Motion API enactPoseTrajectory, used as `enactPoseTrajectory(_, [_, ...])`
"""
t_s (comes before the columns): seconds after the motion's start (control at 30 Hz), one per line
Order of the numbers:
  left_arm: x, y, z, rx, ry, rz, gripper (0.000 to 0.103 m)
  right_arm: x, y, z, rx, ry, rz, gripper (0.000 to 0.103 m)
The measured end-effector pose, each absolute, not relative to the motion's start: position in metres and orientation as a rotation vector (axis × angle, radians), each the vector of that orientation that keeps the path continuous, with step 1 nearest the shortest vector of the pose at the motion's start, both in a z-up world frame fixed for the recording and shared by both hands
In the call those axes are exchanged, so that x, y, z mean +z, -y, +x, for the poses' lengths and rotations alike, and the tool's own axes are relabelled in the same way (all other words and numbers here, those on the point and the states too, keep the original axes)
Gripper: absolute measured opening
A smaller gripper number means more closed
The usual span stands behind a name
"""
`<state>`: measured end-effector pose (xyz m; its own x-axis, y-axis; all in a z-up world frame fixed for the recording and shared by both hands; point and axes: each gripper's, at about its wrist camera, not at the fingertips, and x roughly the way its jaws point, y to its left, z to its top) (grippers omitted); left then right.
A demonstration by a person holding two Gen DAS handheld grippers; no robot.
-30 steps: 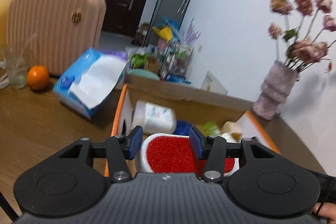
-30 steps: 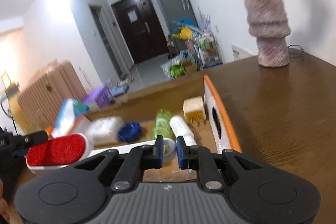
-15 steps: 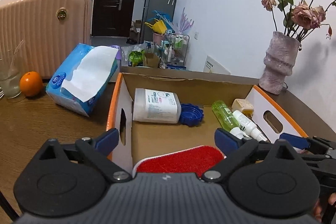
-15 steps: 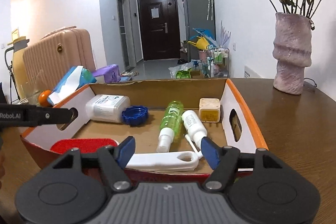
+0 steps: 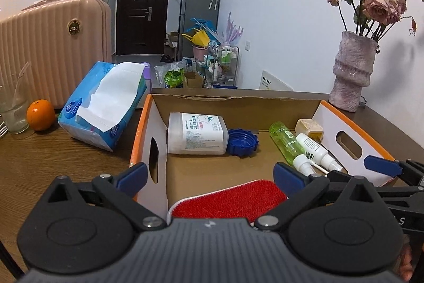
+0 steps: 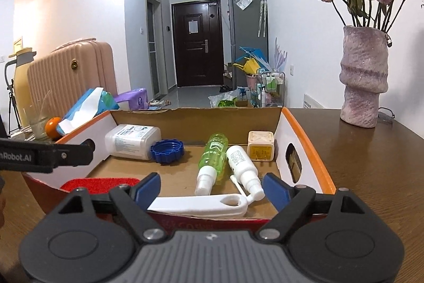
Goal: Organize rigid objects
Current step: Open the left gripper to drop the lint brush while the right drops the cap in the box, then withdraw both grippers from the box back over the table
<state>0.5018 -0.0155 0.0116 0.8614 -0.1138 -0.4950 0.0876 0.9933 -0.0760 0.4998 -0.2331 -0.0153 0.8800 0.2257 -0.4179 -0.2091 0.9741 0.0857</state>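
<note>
A cardboard box with orange rims sits on the wooden table and shows in the right wrist view too. A red lint brush with a white handle lies at the box's near edge. Inside lie a white jar, a blue lid, a green spray bottle, a white spray bottle and a beige cube. My left gripper is open above the brush head. My right gripper is open above the handle.
A tissue pack, an orange and a glass stand left of the box. A pink suitcase stands behind them. A vase of dried roses stands on the table at the right.
Both grippers held the lint brush, the left on its head and the right on its handle. Both have opened and pulled back, and the brush now lies in the box.
</note>
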Motion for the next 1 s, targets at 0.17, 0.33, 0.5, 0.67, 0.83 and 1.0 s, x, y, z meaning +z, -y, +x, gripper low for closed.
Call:
enactPoseTrajectory(0.17, [0.023, 0.015, 0.473, -0.11, -0.463, -0.07, 0.103, -0.001, 0.231, 0.477, 0.231, -0.384, 0.047, 0.095])
enactPoseTrajectory(0.33, [0.041, 0.01, 0.416, -0.118, -0.425, -0.032, 0.103, 0.018, 0.231, 0.428, 0.232, -0.354, 0.06, 0.095])
enactPoseTrajectory(0.5, [0.06, -0.002, 0.353, -0.102, -0.365, -0.046, 0.103, 0.042, 0.227, 0.373, 0.242, -0.292, 0.038, 0.103])
enactPoseTrajectory(0.67, [0.066, -0.011, 0.294, -0.096, -0.337, -0.088, 0.103, 0.055, 0.223, 0.319, 0.249, -0.253, -0.018, 0.103])
enactPoseTrajectory(0.83, [0.059, -0.013, 0.234, -0.068, -0.317, -0.084, 0.103, 0.053, 0.227, 0.266, 0.229, -0.253, -0.011, 0.103])
enactPoseTrajectory(1.0, [0.04, -0.014, 0.179, -0.038, -0.335, -0.037, 0.103, 0.036, 0.23, 0.217, 0.21, -0.321, -0.011, 0.103])
